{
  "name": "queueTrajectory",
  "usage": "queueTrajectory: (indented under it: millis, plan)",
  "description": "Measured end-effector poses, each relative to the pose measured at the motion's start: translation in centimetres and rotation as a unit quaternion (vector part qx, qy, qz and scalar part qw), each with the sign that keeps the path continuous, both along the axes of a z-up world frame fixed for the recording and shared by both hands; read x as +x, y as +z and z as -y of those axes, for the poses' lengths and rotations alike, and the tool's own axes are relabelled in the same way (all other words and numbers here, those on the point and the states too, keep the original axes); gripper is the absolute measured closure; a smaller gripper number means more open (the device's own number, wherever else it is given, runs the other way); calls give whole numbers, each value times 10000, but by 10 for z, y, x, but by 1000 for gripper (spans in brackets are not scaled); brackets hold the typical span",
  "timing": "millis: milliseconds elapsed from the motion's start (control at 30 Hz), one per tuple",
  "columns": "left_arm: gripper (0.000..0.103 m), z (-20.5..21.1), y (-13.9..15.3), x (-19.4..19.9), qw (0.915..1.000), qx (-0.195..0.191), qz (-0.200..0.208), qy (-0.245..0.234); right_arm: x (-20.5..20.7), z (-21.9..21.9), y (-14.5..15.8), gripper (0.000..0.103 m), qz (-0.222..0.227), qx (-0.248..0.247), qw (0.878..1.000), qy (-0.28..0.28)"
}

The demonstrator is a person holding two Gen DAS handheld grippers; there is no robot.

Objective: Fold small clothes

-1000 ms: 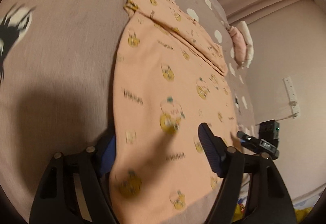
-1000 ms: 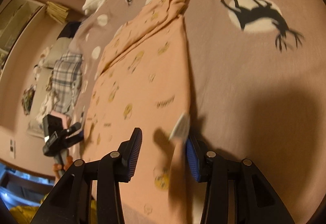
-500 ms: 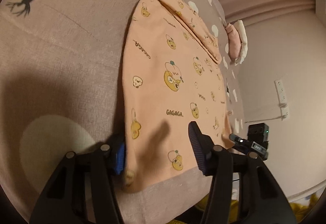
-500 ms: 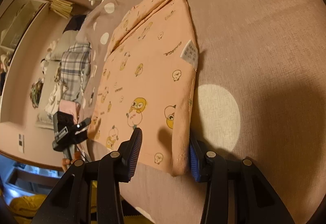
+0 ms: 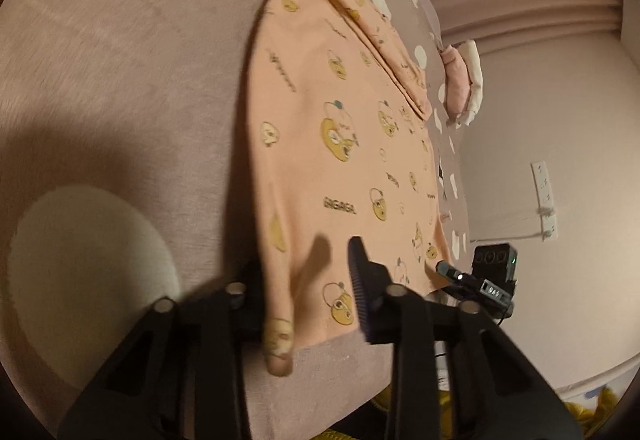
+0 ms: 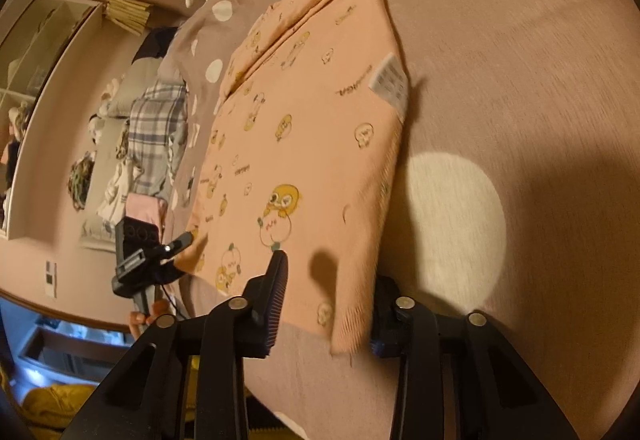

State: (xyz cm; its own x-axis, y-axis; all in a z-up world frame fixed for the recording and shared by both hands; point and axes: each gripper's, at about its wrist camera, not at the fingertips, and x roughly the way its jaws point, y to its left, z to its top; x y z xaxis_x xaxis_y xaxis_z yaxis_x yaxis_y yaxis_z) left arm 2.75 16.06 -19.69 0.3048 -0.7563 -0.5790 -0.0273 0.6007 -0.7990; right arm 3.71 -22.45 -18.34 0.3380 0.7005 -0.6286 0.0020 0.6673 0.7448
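Both claws closing on near hem corners of the peach garment [image 5: 340,144] – left claw [image 5: 308,296] clamped on cloth, right claw [image 6: 328,300] not yet pinching – risk: uneven lift skews the fold

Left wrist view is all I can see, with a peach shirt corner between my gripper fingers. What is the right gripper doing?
Observer: The right gripper straddles the other near corner of the peach shirt. Its jaws have just been closing with that corner between them.
Operator: Anything on that side of the shirt?
Observer: A white care label sticks out at the shirt's right edge, farther up.
Operator: And past the bed?
Observer: A plaid cloth lies beyond the edge of the bedspread.
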Motion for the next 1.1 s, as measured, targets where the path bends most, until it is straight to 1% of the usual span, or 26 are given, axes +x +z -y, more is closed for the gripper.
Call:
queueTrajectory:
  millis: [33,67,100,167,233,300,367,400,500,567,600,700,800,1000,1100]
  plan:
    - [83,-2,-2,2,10000,-59,-61,33,1,-1,-1,73,-3,3,10000,-26]
    - [88,-3,-4,4,9999,-87,-120,63,4,-2,-2,78,19,-23,10000,-32]
    - [93,-3,-4,5,9998,-83,-150,77,5,-4,-1,85,51,-75,10000,-15]
    - [96,-4,-1,5,9998,-124,-141,109,8,-9,0,94,98,-155,9998,41]
    - [97,-8,3,4,9987,-465,-84,185,9,-8,6,95,211,80,9997,9]
    - [98,-12,11,5,9976,-656,78,228,10,-4,19,96,536,372,9979,-25]
    - [98,-12,22,9,9969,-700,257,243,14,-2,38,96,929,519,9943,-45]
    - [98,-12,30,14,9960,-775,376,241,16,-2,46,96,1083,526,9927,-47]
    - [98,-9,54,31,9935,-802,762,264,31,-4,69,96,1529,539,9867,-71]
    - [98,-8,70,43,9910,-823,1016,300,46,-7,84,96,1803,464,9825,-88]
    - [98,-7,79,51,9894,-823,1152,332,51,-9,88,96,1880,427,9812,-98]
    - [98,-2,97,75,9860,-823,1395,405,71,-10,101,96,2085,364,9771,-225]
    - [98,1,108,99,9834,-828,1531,506,95,-9,113,96,2209,310,9739,-417]
    - [98,-5,112,159,9790,-927,1584,887,142,0,127,96,2334,190,9690,-782]
    - [98,-10,111,191,9775,-888,1588,1066,172,3,131,96,2333,143,9680,-914]
